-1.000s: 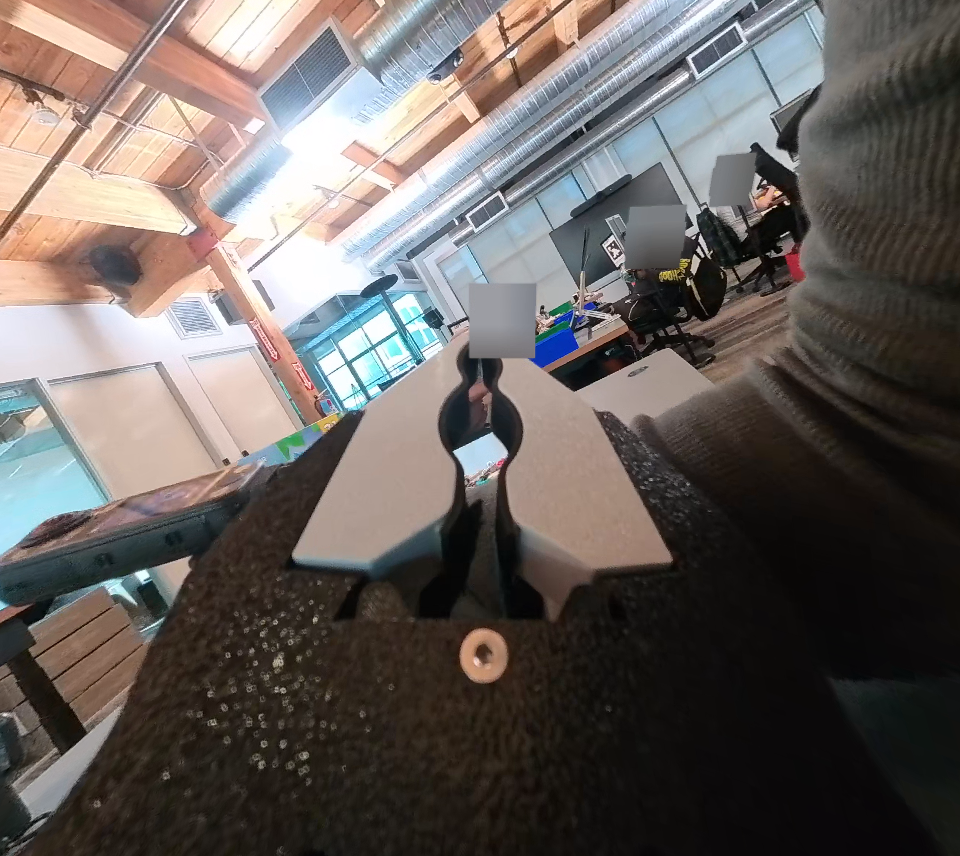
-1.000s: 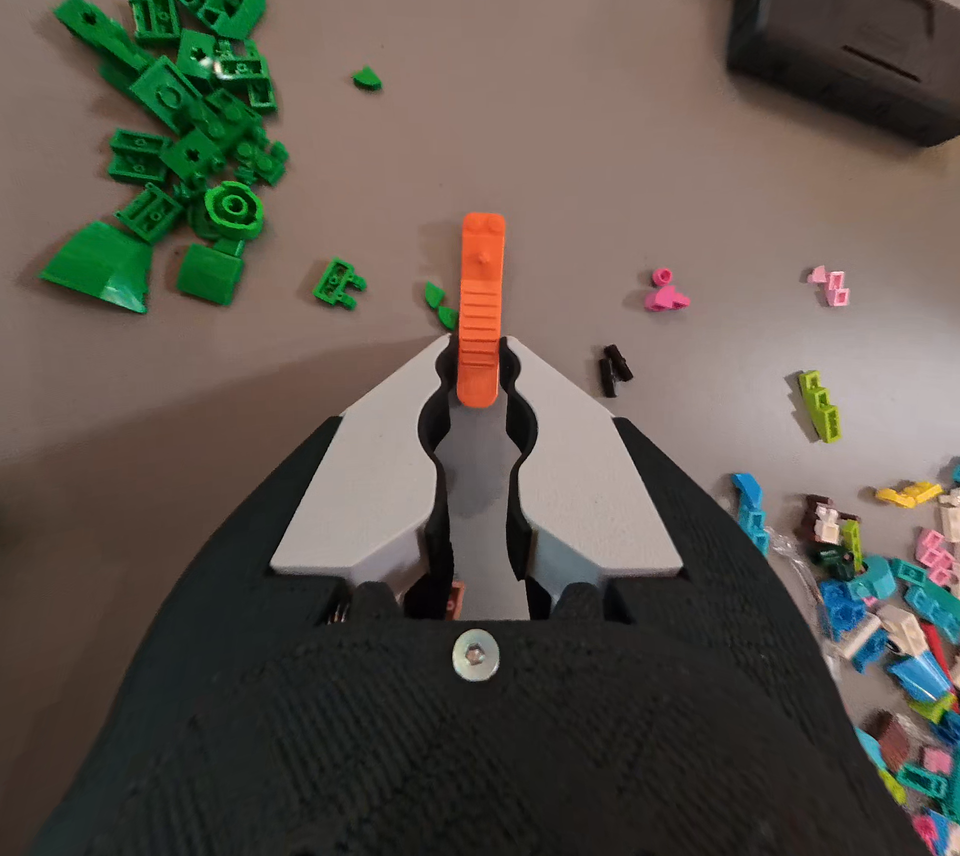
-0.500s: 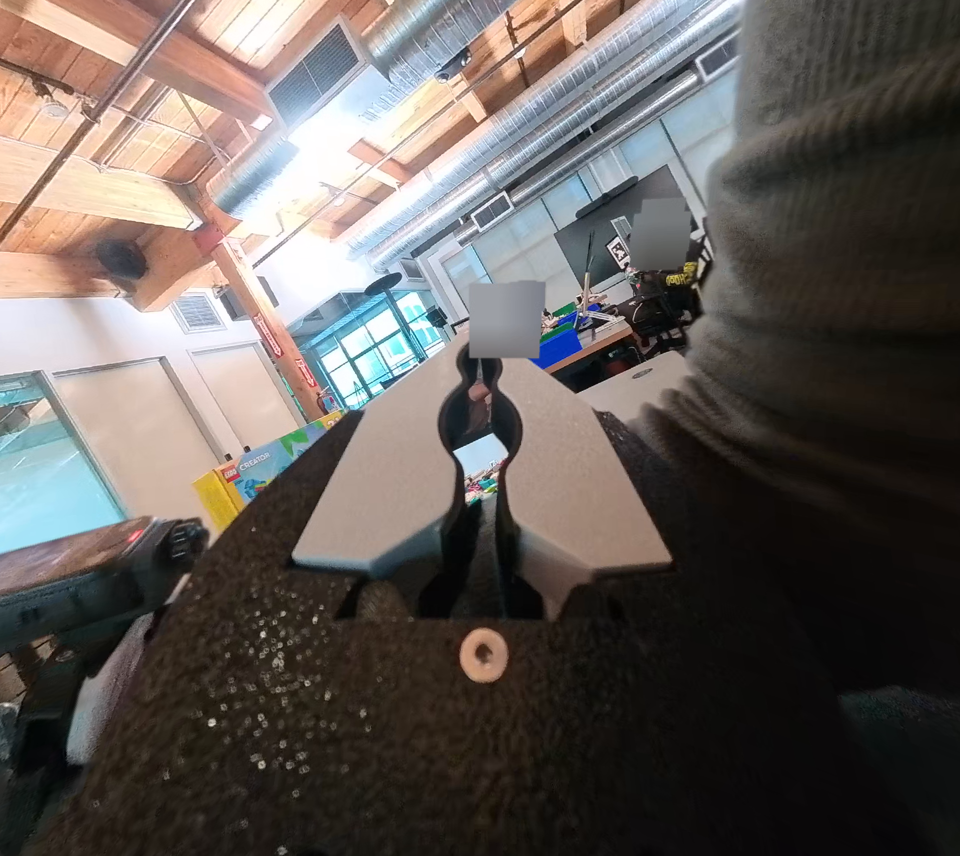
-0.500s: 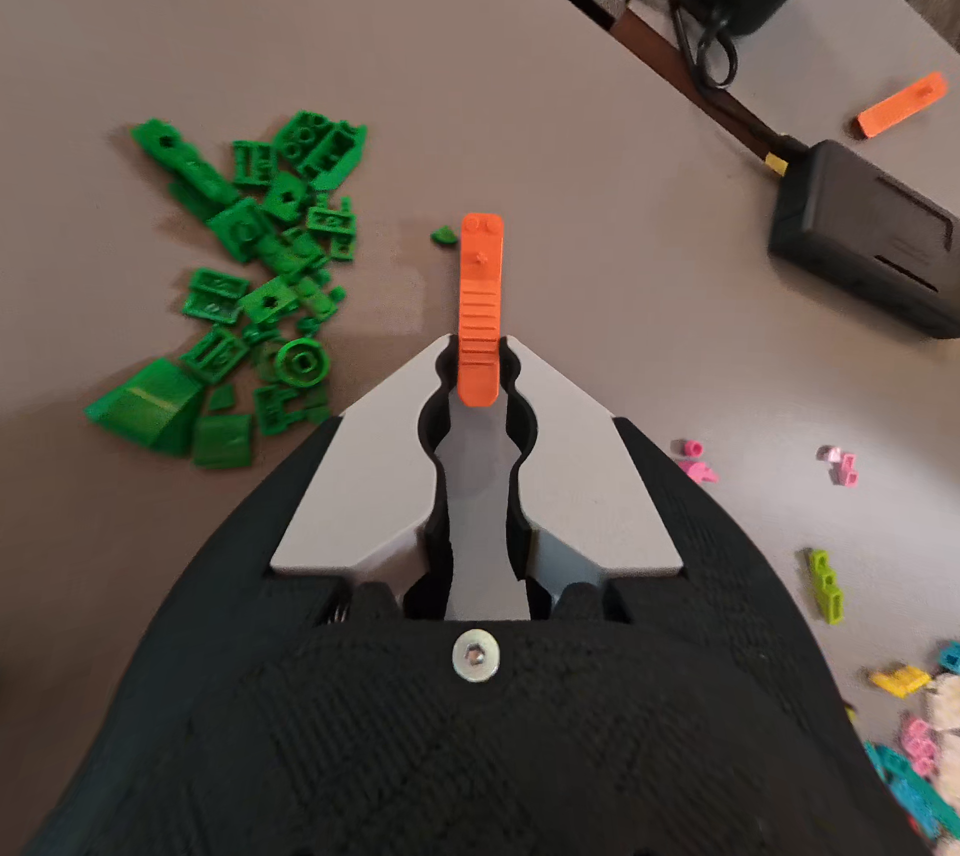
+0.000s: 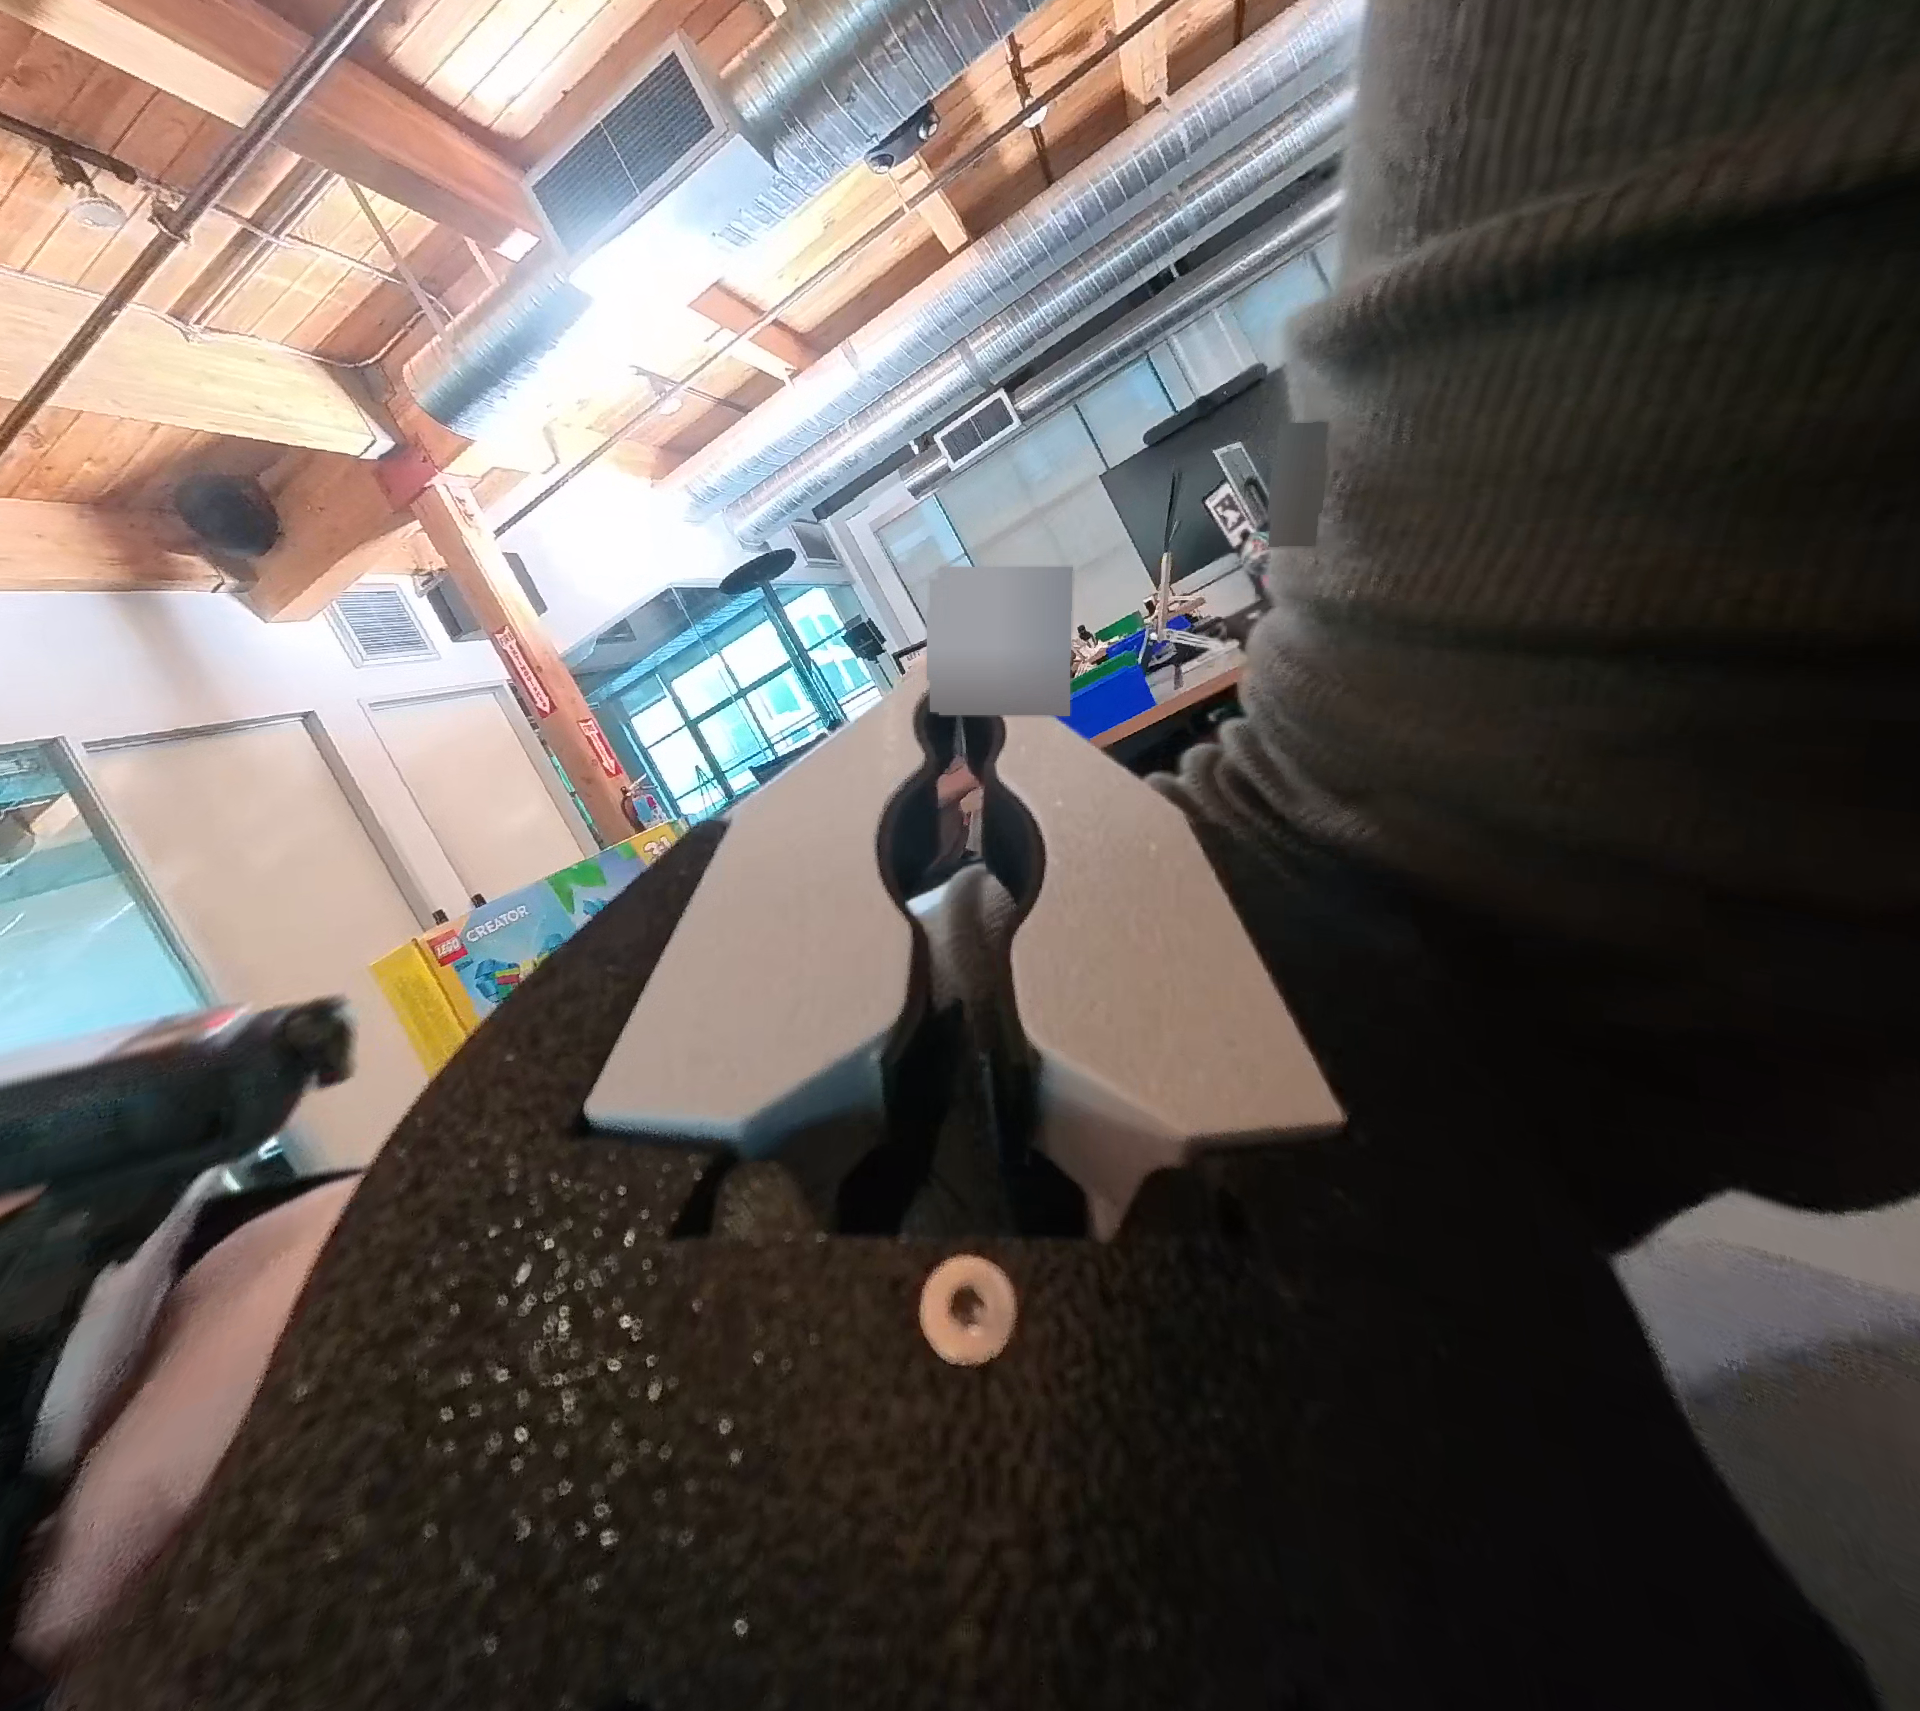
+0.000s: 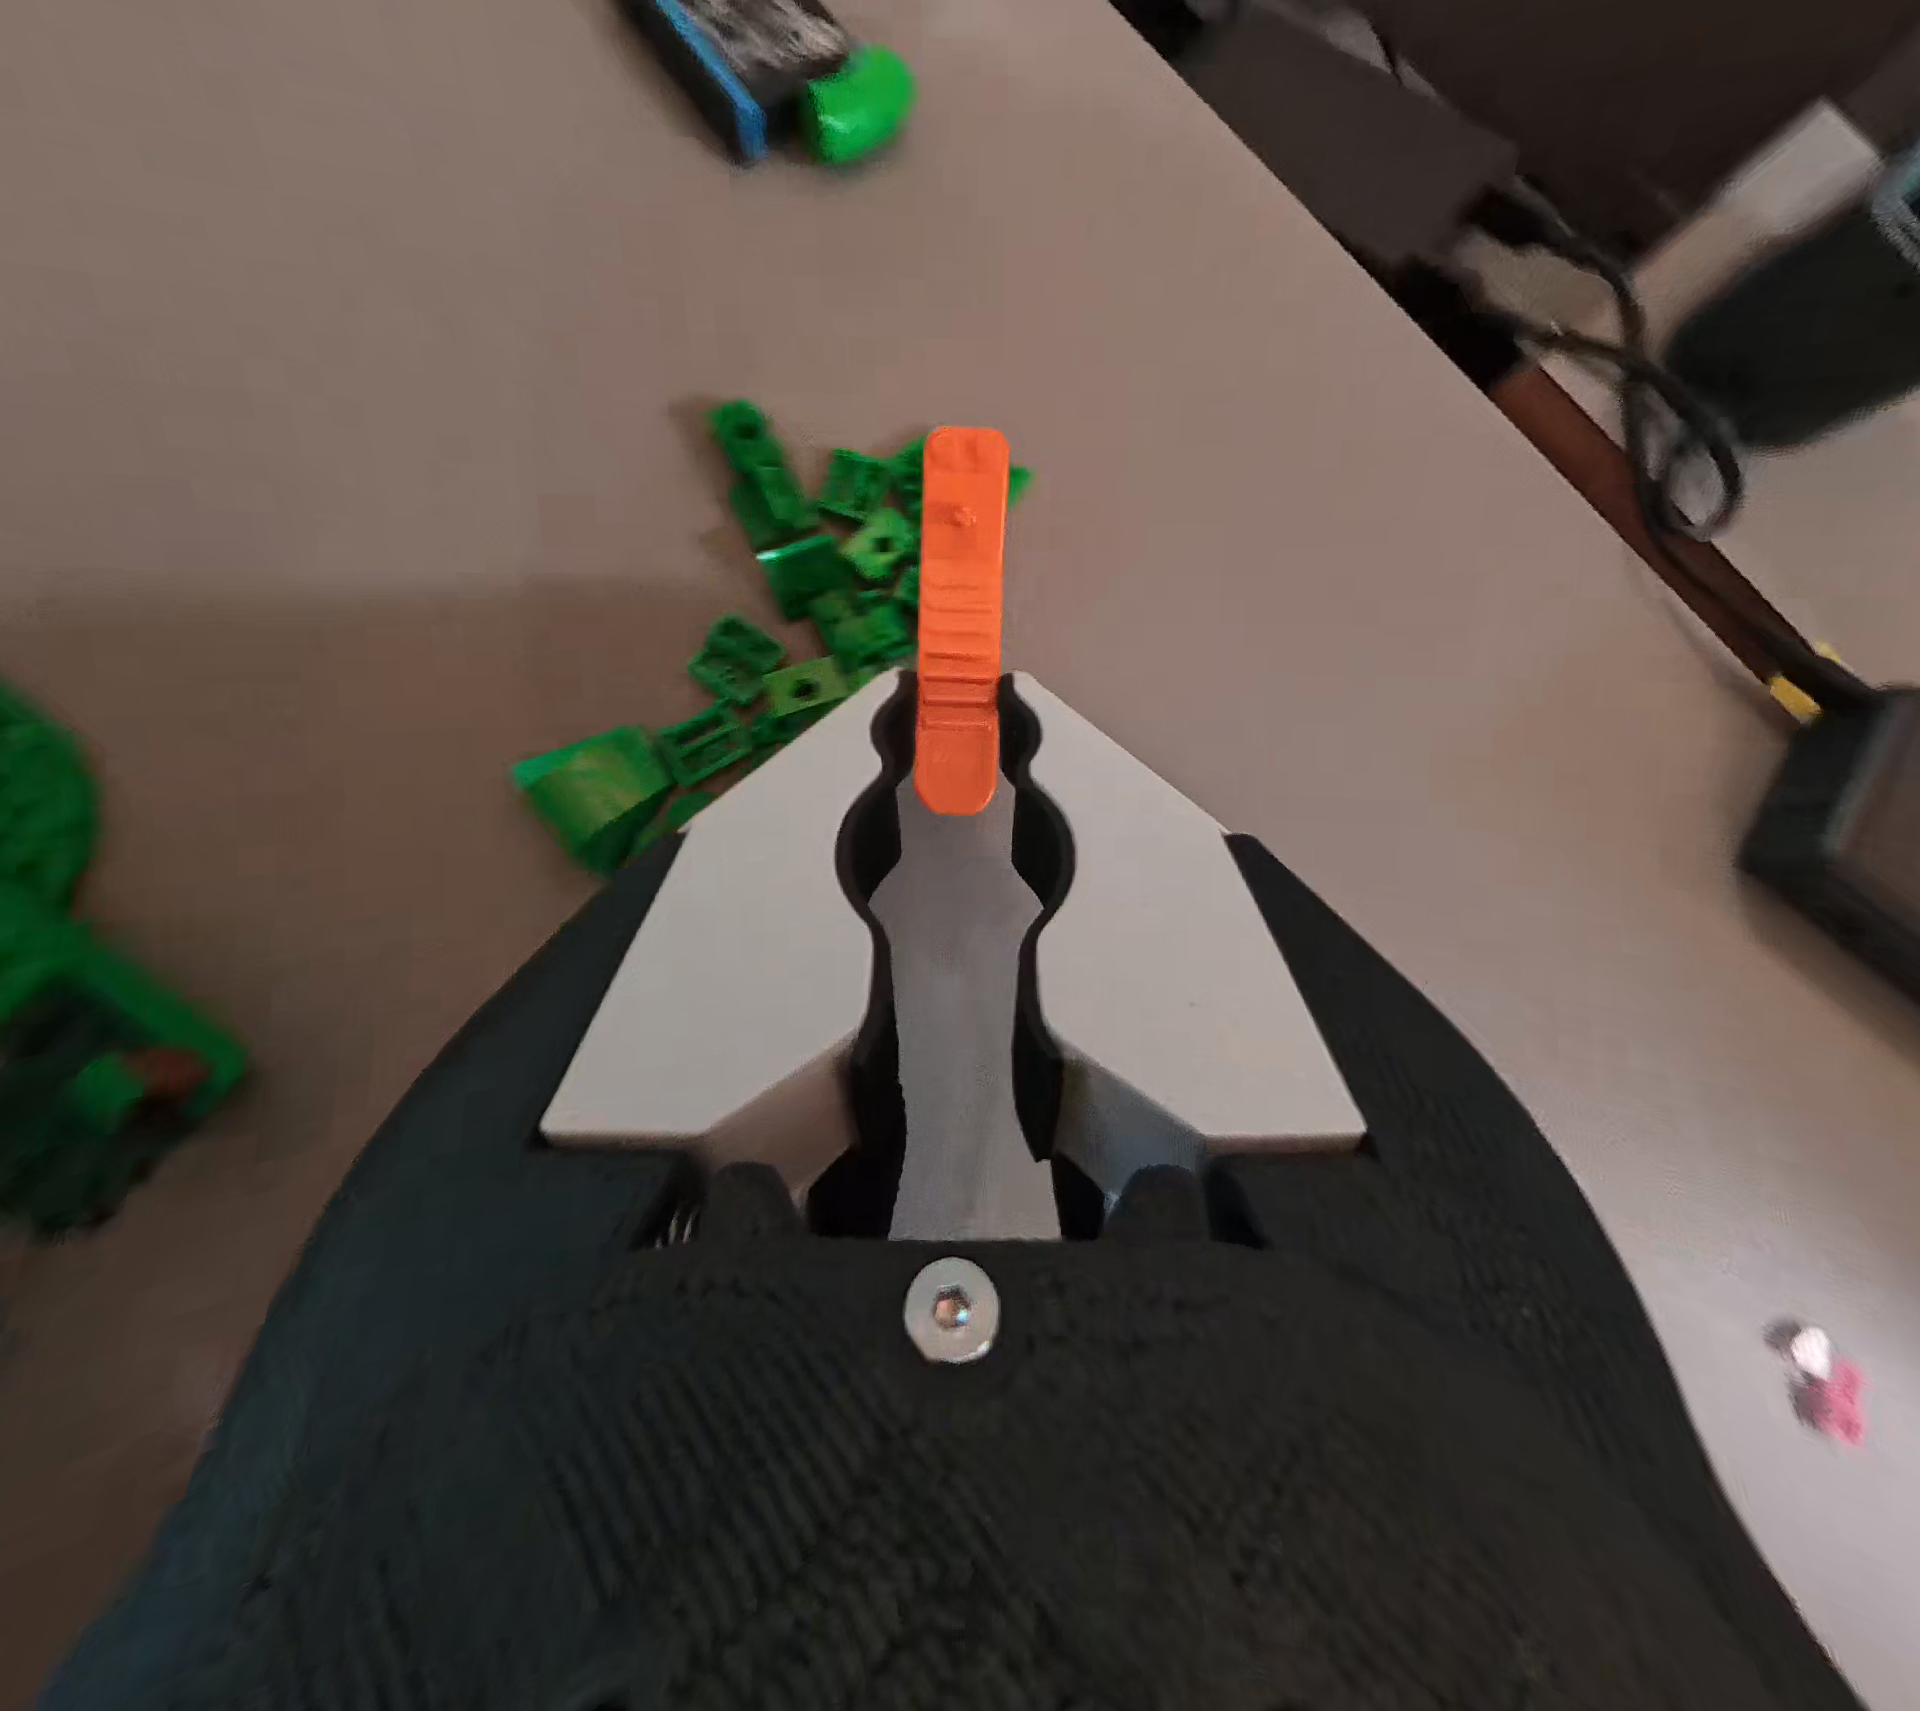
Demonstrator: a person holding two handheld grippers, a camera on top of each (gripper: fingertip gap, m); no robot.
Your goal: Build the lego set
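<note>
Here the right gripper (image 6: pixel 956 695) is clamped on the lower end of an orange brick separator (image 6: pixel 961 612), which sticks out forward past the fingertips, above the grey table (image 6: pixel 364 227). Under and just left of the tool lies a loose pile of green pieces (image 6: pixel 800 612). A larger green build (image 6: pixel 62 986) sits blurred at the left edge of the view, well apart from the pile. A dark block with a blue edge and a green knob (image 6: pixel 758 51) lies farther off, near the table's far edge, and a few pink bits (image 6: pixel 1818 1381) lie to the right, close to the gripper body.

The left gripper (image 5: pixel 961 726) points up toward the wooden ceiling, its jaws nearly together; something thin and pale shows in the gap, but I cannot tell whether it is gripped or merely behind. A grey knitted sleeve (image 5: pixel 1610 518) fills the right of that view, and a yellow toy box (image 5: pixel 488 955) stands in the background.

The step in hand seems to be carrying the separator toward the green parts, probably to pry something apart or nudge a piece. Next, the tool's free tip likely has to come down to one chosen piece or to the green build, with the grip kept firm so the tool does not pivot, and the left gripper brought down to steady the work.
</note>
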